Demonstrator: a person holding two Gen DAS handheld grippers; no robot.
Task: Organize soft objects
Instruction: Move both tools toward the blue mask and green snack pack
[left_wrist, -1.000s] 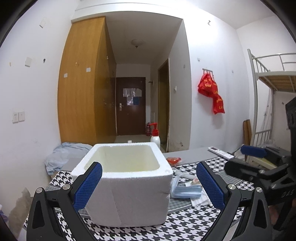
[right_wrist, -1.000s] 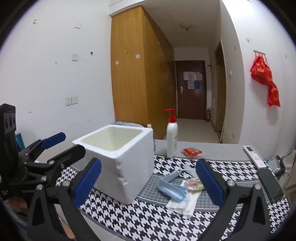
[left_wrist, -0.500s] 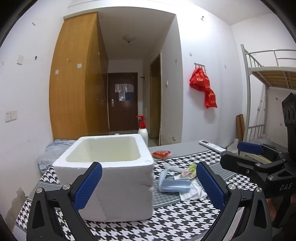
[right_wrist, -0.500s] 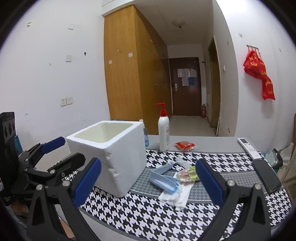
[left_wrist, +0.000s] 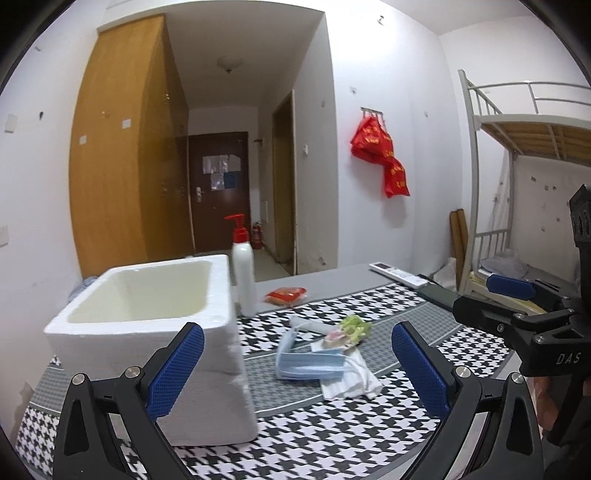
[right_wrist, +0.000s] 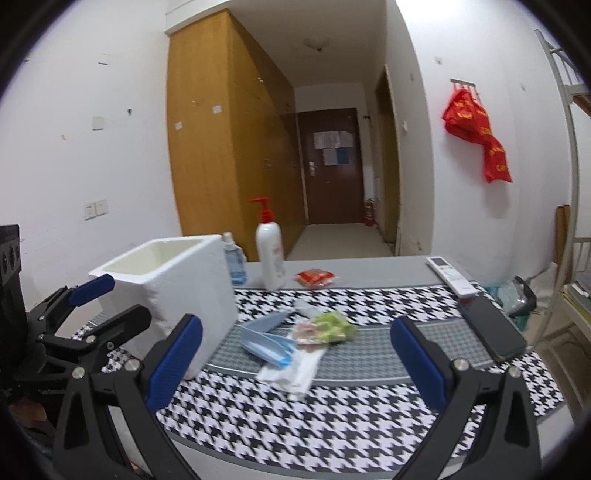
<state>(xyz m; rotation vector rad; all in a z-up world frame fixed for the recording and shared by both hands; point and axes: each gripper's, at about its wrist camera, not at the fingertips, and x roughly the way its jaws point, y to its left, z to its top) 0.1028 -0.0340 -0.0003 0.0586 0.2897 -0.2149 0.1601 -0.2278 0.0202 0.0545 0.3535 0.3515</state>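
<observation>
White walls and a tall wooden wardrobe (right_wrist: 229, 147) are framing the room, with a dark door (right_wrist: 330, 166) closing off the hallway and red bags (left_wrist: 380, 155) hanging from a wall hook. Spreading across the tabletop (right_wrist: 332, 406) is a black-and-white houndstooth cloth. A white foam box (left_wrist: 147, 325) is sitting on its left part, open at the top and showing nothing inside. Just right of the box, a small heap of soft things is lying on the cloth: a blue face mask (left_wrist: 308, 363) is resting partly over a white tissue pack (left_wrist: 351, 380), with a green-and-pink packet (right_wrist: 327, 326) touching them behind. A white pump bottle (right_wrist: 270, 254) with a red top is standing behind the box, a red snack packet (right_wrist: 314, 277) lying near it. A remote (right_wrist: 450, 275) and a dark phone (right_wrist: 491, 332) are lying farther right. The left gripper (left_wrist: 295, 369) is hovering above the near edge, jaws spread wide apart and holding nothing. The right gripper (right_wrist: 295, 369) is doing likewise, jaws wide apart, facing the heap.
</observation>
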